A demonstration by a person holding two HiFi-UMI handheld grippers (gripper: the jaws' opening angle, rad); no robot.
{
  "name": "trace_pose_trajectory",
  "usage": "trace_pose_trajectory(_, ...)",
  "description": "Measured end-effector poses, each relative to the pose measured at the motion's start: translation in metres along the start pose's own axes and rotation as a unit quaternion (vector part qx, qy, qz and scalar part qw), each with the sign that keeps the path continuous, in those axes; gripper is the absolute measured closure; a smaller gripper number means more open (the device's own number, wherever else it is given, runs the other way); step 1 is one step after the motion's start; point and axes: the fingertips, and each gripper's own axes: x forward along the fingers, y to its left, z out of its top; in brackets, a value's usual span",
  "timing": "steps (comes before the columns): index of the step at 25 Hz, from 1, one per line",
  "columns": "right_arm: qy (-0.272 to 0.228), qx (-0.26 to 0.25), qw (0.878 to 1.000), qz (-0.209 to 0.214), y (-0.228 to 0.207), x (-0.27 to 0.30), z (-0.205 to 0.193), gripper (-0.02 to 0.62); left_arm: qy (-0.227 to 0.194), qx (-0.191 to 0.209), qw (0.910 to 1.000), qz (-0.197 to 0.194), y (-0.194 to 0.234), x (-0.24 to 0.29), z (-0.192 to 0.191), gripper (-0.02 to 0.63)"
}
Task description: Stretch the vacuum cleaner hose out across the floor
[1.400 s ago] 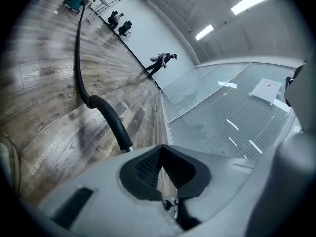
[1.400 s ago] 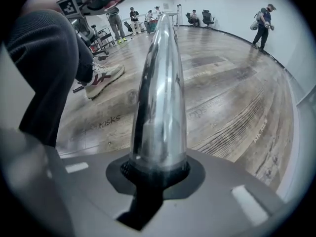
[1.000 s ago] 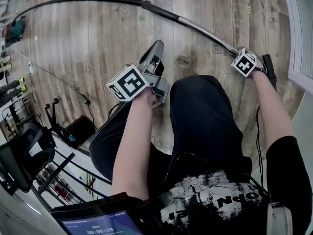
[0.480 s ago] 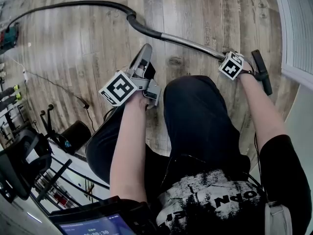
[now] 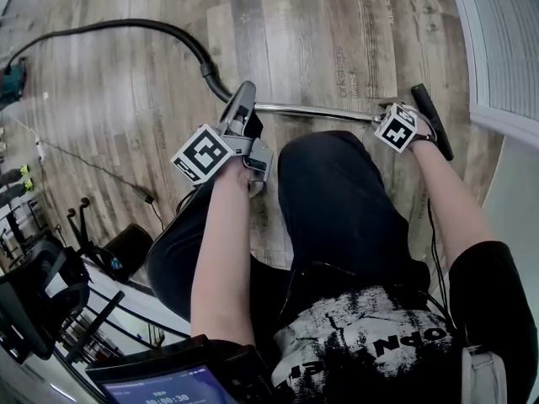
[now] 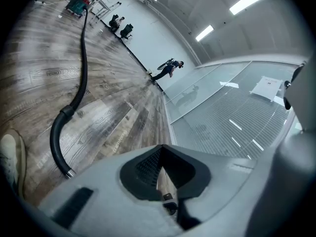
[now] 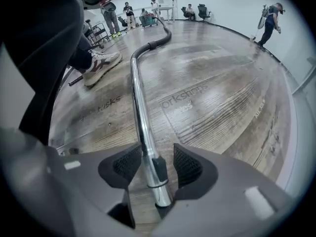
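Has dragged the hose nearer over the floor since a second ago and swung the wand down to nearly level. Leaves the hose in one long curve from far left to a bend just ahead of the left claw, likely to take out slack. Is opening the right claw, pads clear of the wand between them, seemingly to lay it down. Holds the left claw clenched on nothing, out of the way. Cannot follow the hose's far end, small and cut at the edge, nor the dark head half behind the right claw.
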Motion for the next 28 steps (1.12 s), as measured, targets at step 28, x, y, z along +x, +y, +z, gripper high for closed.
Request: trace_pose_trajectory(28,-0.042,0.136,0.99,0.008,0.027,-0.112,0.08,0.589,0.041,0.092,0.9949,-0.003,-0.001,-0.002,0.108,0.607)
